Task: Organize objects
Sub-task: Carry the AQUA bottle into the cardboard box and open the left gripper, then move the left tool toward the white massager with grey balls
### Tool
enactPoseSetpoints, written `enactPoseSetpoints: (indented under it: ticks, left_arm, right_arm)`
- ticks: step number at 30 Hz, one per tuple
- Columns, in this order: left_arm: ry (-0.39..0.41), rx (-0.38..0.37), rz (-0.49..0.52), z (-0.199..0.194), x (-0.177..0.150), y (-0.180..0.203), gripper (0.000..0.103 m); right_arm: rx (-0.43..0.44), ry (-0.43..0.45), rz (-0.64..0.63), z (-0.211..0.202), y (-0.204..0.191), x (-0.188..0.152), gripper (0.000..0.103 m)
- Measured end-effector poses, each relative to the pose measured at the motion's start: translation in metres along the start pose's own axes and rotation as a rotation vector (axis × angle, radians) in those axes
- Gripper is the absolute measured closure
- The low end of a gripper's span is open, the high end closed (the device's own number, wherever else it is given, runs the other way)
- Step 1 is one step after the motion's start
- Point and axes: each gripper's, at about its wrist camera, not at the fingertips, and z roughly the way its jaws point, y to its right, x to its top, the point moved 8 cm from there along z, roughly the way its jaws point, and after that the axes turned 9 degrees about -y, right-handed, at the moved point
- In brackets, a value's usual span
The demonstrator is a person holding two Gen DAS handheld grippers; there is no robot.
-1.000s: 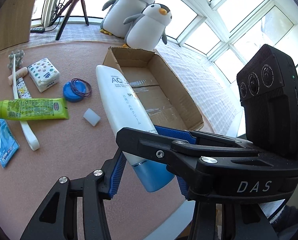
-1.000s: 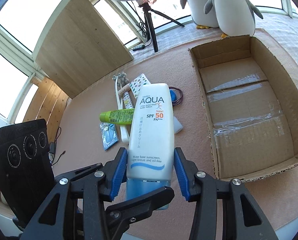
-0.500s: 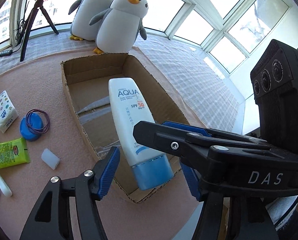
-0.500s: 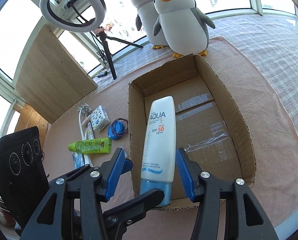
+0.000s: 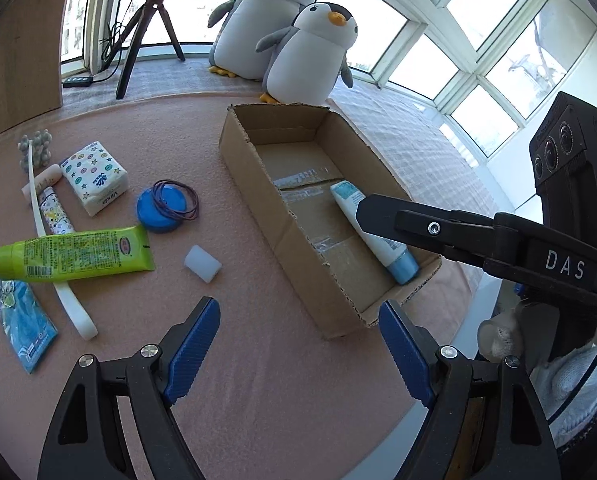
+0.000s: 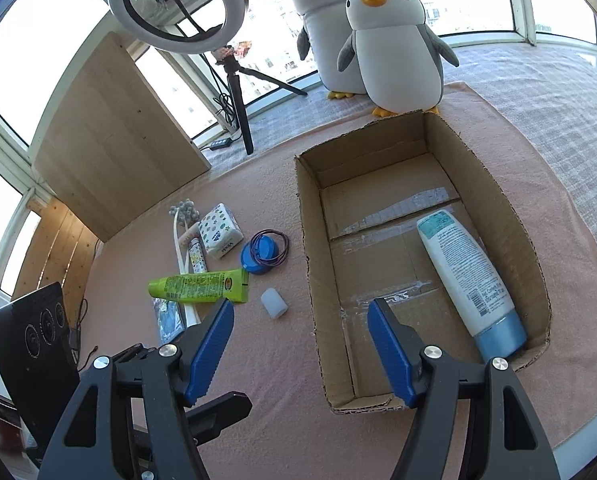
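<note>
The sunscreen bottle (image 6: 467, 280) lies flat in the cardboard box (image 6: 318, 272), label side down, along the box's right wall, its blue cap (image 6: 501, 338) in the near right corner at about 5 o'clock. Both tongs are spread wide and hold nothing: the right gripper (image 6: 300, 350) hangs over the box's near left edge, and the left gripper (image 5: 298, 354) hovers above the pink mat (image 5: 278, 380) just short of the box. Out on the mat at 9 o'clock from the box lie a green tube (image 5: 74, 254), a blue lid (image 5: 160, 212) with a purple hair tie (image 5: 178, 200) on it, a tissue pack (image 5: 94, 178) and a small white cap (image 5: 202, 263). Two plush penguins (image 6: 394, 52) stand at 12 o'clock, just behind the box.
</note>
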Motion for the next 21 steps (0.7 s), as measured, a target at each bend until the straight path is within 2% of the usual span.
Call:
enactPoseSetpoints:
  ticks: [9, 15, 21]
  left_arm:
    - [0.028, 0.067, -0.137, -0.047, -0.042, -0.101, 0.018]
    - [0.052, 0.098, -0.247, -0.077, -0.073, -0.166, 0.018]
    - [0.102, 0.132, -0.321, -0.114, -0.095, -0.214, 0.018]
  right_arm:
    - [0.023, 0.011, -0.080, 0.025, -0.062, -0.009, 0.037]
    - [0.012, -0.049, -0.136, 0.061, -0.100, -0.008, 0.037]
    - [0.000, -0.114, -0.185, 0.104, -0.140, 0.014, 0.037]
